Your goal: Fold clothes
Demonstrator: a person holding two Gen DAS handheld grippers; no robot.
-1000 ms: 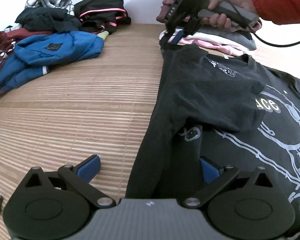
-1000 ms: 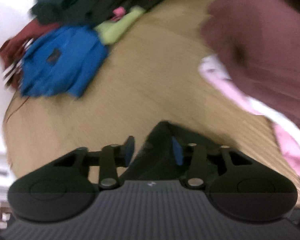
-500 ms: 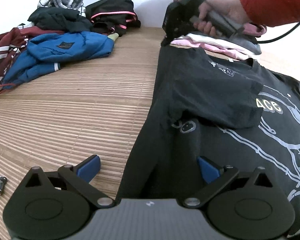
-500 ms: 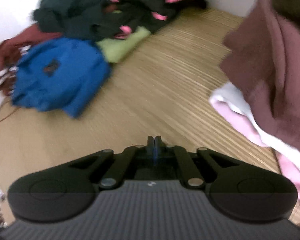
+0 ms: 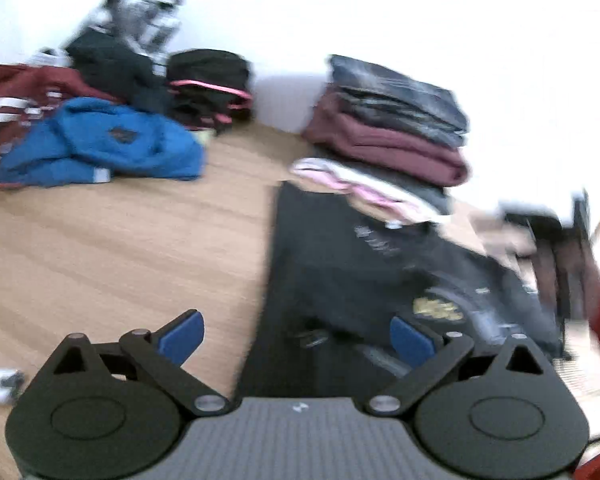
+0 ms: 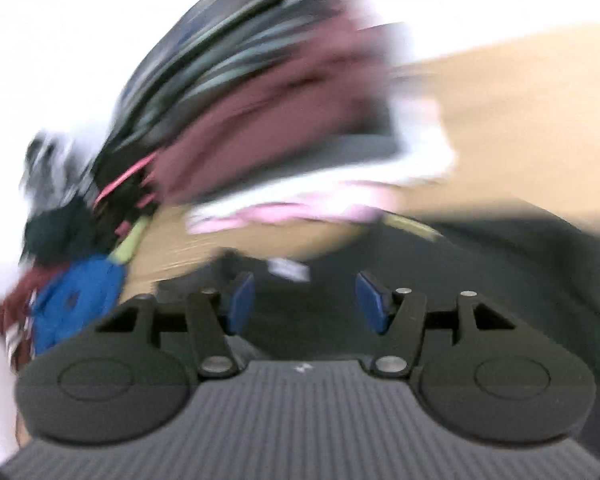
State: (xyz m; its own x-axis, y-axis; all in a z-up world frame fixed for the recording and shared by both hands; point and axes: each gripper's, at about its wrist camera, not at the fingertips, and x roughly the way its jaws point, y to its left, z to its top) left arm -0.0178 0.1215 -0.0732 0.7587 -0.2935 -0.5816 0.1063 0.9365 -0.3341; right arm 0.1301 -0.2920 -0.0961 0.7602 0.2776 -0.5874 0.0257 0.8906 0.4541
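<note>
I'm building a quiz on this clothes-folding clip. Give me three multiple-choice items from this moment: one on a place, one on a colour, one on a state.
1. Where does the folded stack sit relative to the black T-shirt?
A. Just past its collar end
B. Under the blue jacket
C. Between the left gripper's fingers

2. What colour is the thick folded garment second from the top of that stack?
A. Yellow
B. Maroon
C. Bright green

3. How do the right gripper's jaws stand?
A. Clamped on a pink garment
B. Fully shut on nothing
C. Apart, gripping nothing

Answers:
1 A: in the left wrist view the stack lies just beyond the shirt's neck end.
2 B: a maroon garment lies under the dark top piece.
3 C: the blue pads stand apart and are opening, with the black shirt only below them.
</note>
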